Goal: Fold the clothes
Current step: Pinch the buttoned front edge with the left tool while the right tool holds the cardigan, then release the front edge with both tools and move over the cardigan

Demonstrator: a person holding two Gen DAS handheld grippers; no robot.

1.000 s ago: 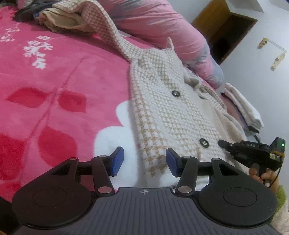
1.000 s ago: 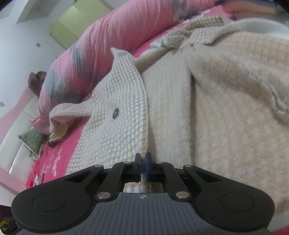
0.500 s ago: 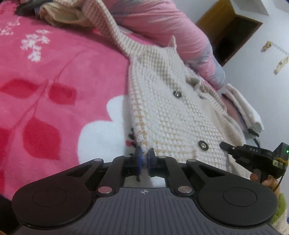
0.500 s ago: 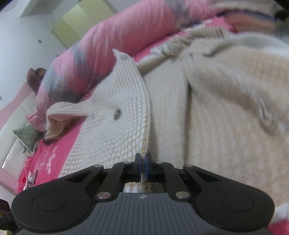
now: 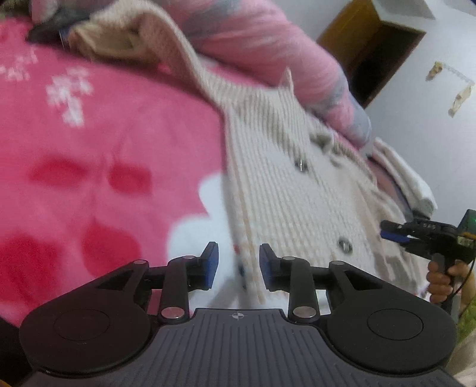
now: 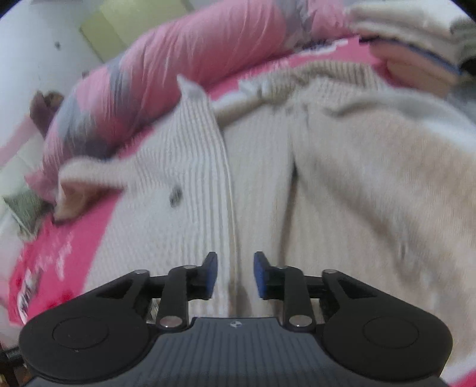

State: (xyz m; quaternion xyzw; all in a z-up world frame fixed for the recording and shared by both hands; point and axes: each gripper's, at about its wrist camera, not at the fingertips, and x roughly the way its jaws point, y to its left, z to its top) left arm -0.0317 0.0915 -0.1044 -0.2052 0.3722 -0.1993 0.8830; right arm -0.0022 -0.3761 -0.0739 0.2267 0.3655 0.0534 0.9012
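Note:
A cream and tan knitted cardigan [image 5: 285,190] with dark buttons lies spread on the pink bed cover [image 5: 98,154]; it also fills the right wrist view [image 6: 267,184]. My left gripper [image 5: 238,265] is open, its blue pads on either side of the cardigan's lower left hem edge. My right gripper [image 6: 233,275] is open over the cardigan's front edge, and it also shows at the right of the left wrist view [image 5: 392,233], held by a hand. One sleeve [image 5: 166,44] trails to the far left. Both views are motion-blurred.
A pink and grey rolled duvet [image 5: 267,50] lies along the far side of the bed [image 6: 166,68]. Folded pale clothes [image 5: 407,178] are stacked at the right [image 6: 416,26]. A wooden cabinet [image 5: 369,47] stands against the white wall.
Both grippers were shut on the cardigan's edge half a second ago and have now opened and let it go. Both cameras moved, blurring the views.

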